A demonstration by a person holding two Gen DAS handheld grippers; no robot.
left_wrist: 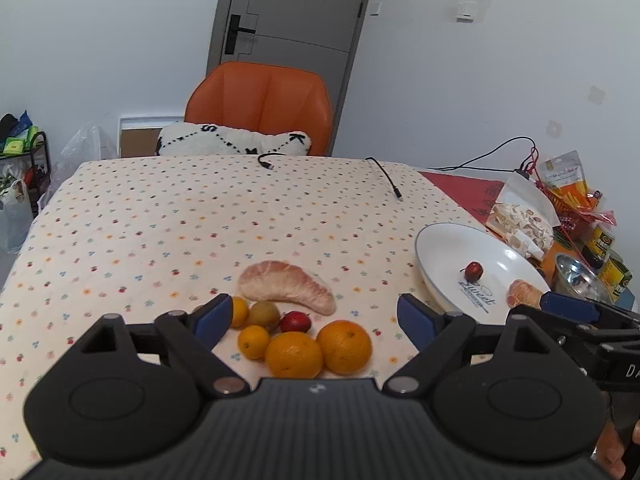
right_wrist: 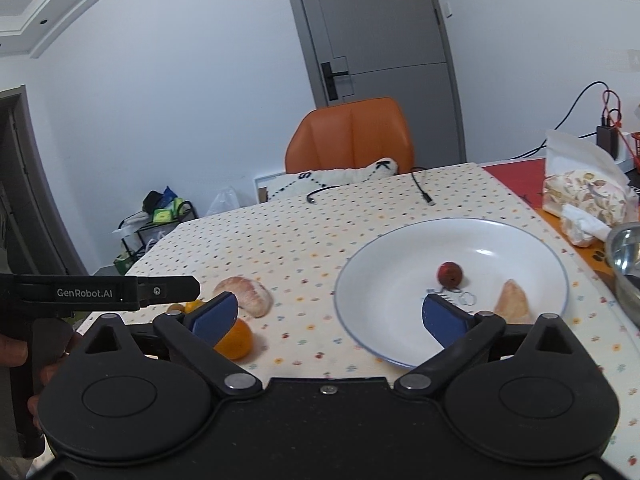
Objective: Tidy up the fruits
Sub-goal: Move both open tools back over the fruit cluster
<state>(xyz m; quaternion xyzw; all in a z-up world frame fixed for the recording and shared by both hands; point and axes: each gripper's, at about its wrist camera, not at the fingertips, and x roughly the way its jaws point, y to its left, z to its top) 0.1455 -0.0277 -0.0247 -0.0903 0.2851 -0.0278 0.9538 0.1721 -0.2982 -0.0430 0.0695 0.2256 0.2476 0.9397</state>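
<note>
My left gripper (left_wrist: 316, 320) is open and empty above a cluster of fruit on the dotted tablecloth: two big oranges (left_wrist: 344, 346), small oranges (left_wrist: 253, 342), a kiwi (left_wrist: 265, 315), a red fruit (left_wrist: 295, 322) and a pomelo segment (left_wrist: 288, 286). A white plate (left_wrist: 448, 248) at the right holds a small red fruit (left_wrist: 474, 270) and a pomelo piece (left_wrist: 522, 293). My right gripper (right_wrist: 328, 318) is open and empty over the plate's (right_wrist: 400, 264) near-left rim; the red fruit (right_wrist: 450, 274) and pomelo piece (right_wrist: 512, 302) lie inside. An orange (right_wrist: 236, 340) sits under its left finger.
An orange chair (left_wrist: 260, 104) with a white cushion (left_wrist: 236, 142) stands behind the table. Two black cables (left_wrist: 386, 178) lie at the far edge. Snack bags (left_wrist: 520, 216), cans and a metal bowl (left_wrist: 580, 280) crowd the right side. A rack (right_wrist: 160, 216) stands on the floor at the left.
</note>
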